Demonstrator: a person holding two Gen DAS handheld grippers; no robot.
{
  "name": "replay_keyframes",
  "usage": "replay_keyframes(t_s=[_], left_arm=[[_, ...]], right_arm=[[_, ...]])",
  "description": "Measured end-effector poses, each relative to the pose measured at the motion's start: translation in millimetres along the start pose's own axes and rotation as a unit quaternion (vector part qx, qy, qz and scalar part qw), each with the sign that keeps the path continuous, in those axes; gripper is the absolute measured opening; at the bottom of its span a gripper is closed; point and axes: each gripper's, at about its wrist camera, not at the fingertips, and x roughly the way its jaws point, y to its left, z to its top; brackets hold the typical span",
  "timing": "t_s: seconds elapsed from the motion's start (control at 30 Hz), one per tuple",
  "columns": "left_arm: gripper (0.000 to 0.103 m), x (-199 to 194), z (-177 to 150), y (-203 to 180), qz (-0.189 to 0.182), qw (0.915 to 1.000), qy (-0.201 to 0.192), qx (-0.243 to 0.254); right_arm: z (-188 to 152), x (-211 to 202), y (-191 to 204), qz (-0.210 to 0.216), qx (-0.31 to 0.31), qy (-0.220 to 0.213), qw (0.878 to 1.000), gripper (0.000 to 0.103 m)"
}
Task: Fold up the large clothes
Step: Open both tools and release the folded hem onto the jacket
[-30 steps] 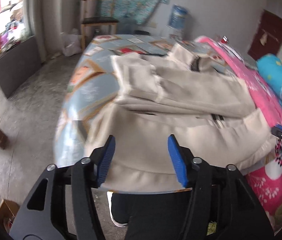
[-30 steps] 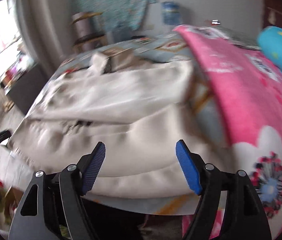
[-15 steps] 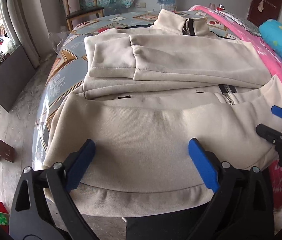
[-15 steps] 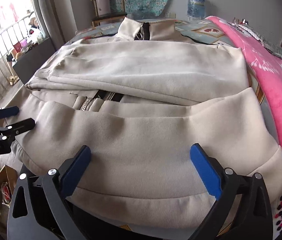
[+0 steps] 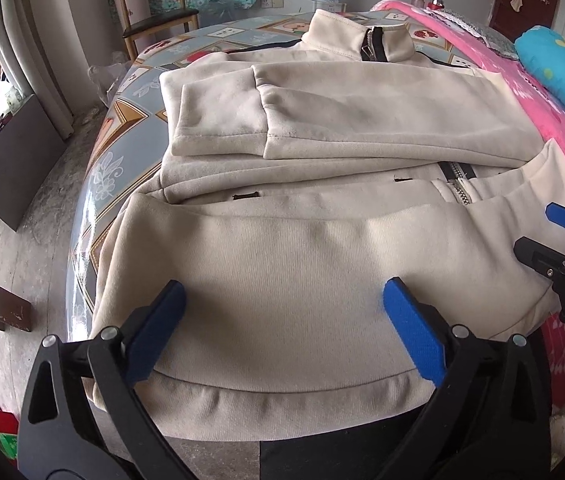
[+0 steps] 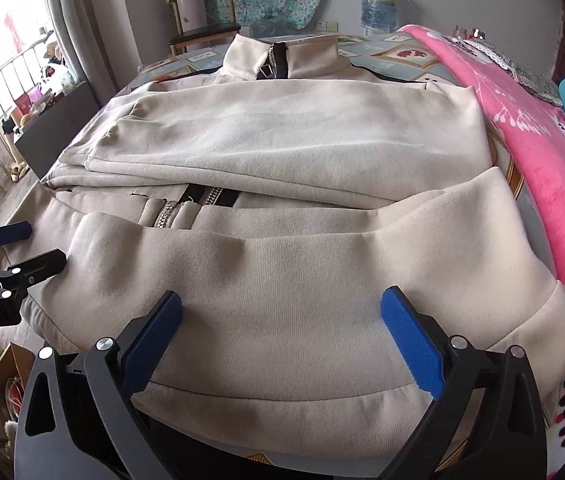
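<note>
A beige zip-up jacket (image 5: 322, 152) lies on a patterned table, collar at the far end, both sleeves folded across its chest. It also shows in the right wrist view (image 6: 282, 136). Its hem band hangs over the near table edge. My left gripper (image 5: 282, 300) is open and empty, hovering over the left half of the hem. My right gripper (image 6: 280, 312) is open and empty over the right half of the hem. The right gripper also shows at the edge of the left wrist view (image 5: 550, 232), and the left gripper at the edge of the right wrist view (image 6: 30, 244).
A pink floral blanket (image 6: 542, 152) covers the table's right side, with a blue pillow (image 5: 554, 60) on it. A wooden chair (image 5: 154, 12) and a water bottle (image 6: 378, 4) stand behind the table. A small box (image 5: 2, 308) lies on the floor at left.
Both grippers have opened wider and moved in over the jacket's hem. The views have steadied from blur.
</note>
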Motion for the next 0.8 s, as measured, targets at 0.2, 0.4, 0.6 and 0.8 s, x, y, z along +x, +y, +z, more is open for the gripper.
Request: replay_keyframes(t_s=[0.2,0.4,0.6,0.8], left_arm=[[0.096,-1.7,-1.8,-0.4,-0.003,1.0000,0.001,0.005],[0.096,-1.2,-0.6,0.0,-0.005,1.0000,0.008,0.001],[0.096,-3.2,-6.1,-0.5,-0.004,0.9999,-0.013,0.003],[0.096,-4.3,-6.5,-0.1,-0.008,0.9998,-0.016,0.007]], right_arm=[[0.7,0.6,0.6,-0.002,0.000,0.003,1.000,0.097],[1.0,1.0,0.9,-0.003,-0.001,0.006,1.000,0.097],[0.8,0.6,0.7,-0.005,-0.001,0.004,1.000,0.097],[-0.5,-0.4,-1.8,0.007,-0.012,0.001,1.000,0.097]])
